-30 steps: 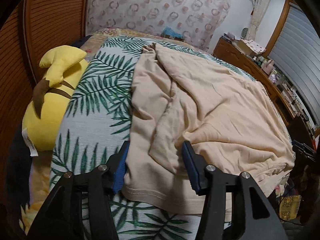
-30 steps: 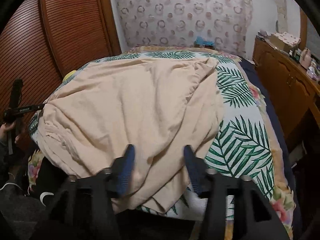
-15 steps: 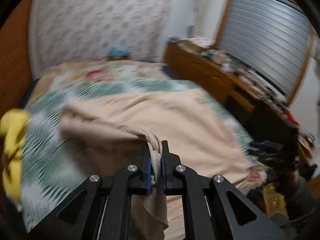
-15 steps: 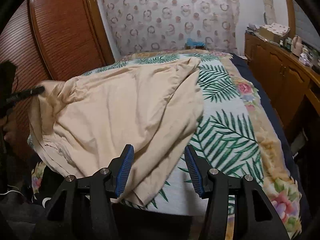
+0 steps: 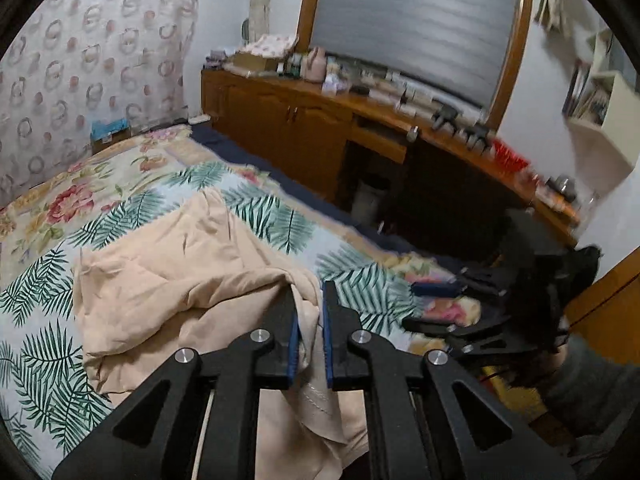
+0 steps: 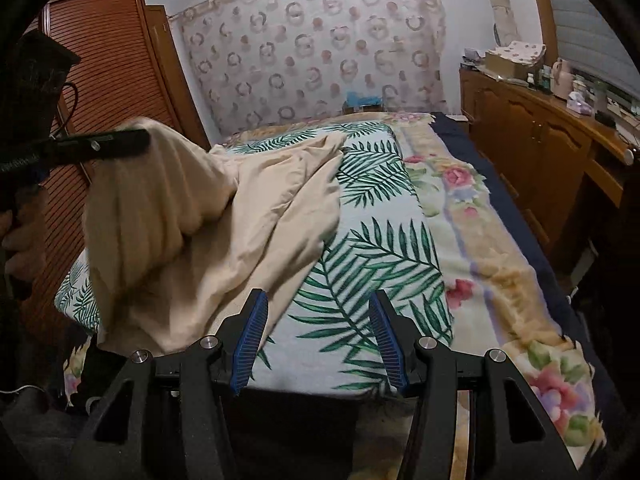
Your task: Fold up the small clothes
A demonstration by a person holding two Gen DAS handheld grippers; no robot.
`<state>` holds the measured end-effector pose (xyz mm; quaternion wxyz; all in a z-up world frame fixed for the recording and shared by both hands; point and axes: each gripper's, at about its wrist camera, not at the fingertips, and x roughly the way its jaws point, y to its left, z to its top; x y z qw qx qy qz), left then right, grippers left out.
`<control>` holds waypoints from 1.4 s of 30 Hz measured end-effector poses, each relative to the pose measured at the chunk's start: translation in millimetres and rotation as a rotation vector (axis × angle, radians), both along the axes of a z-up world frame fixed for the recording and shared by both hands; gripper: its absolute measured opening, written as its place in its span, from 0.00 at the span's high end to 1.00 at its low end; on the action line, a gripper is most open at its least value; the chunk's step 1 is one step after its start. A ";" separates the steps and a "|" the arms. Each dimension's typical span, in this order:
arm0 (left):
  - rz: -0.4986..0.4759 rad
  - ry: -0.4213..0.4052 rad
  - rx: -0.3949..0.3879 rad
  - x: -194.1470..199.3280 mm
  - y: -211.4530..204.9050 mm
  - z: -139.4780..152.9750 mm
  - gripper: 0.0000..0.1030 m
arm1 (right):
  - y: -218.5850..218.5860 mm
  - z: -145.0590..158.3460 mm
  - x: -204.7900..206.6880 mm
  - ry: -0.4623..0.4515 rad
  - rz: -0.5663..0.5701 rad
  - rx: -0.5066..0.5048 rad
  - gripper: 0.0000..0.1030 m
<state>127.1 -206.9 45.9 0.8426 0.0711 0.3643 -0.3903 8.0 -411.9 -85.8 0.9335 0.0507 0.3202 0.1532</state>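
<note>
Bed (image 6: 400,240), palm-print cover. Left hand-held gripper (image 5: 309,312) just closed, clamped on beige cloth (image 5: 180,272), edge lifted off bed. Right hand-held gripper (image 6: 318,334) jaws apart, empty, beside cloth's near edge.

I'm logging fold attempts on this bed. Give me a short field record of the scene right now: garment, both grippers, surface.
garment: beige cloth, one edge lifted, the rest lying rumpled on the blanket
left gripper: shut on the cloth's edge, fabric hanging below its jaws
right gripper: open, nothing between its jaws, beside the cloth's near corner
surface: palm-leaf blanket on the bed
fold state: not folded yet
</note>
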 end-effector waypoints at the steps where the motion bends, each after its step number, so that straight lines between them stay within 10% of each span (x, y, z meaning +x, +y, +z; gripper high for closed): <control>1: -0.004 0.017 0.007 1.4 0.2 -4.9 0.88 | 0.1 -0.8 -2.0 0.002 0.001 0.000 0.47; 8: 0.048 0.032 0.032 2.7 19.2 -17.9 0.53 | 14.9 -12.3 1.0 0.052 0.088 0.043 0.47; 19: 0.250 0.039 0.151 5.0 93.2 -79.6 0.53 | 62.8 -27.6 21.4 0.109 0.161 -0.047 0.70; 21: 0.283 0.049 0.152 6.5 105.3 -90.2 0.53 | 65.2 -26.4 23.9 0.113 0.159 -0.054 0.96; 42: 0.401 0.060 0.161 8.9 146.0 -118.3 0.53 | 17.5 -3.5 -26.7 0.112 0.024 -0.172 0.99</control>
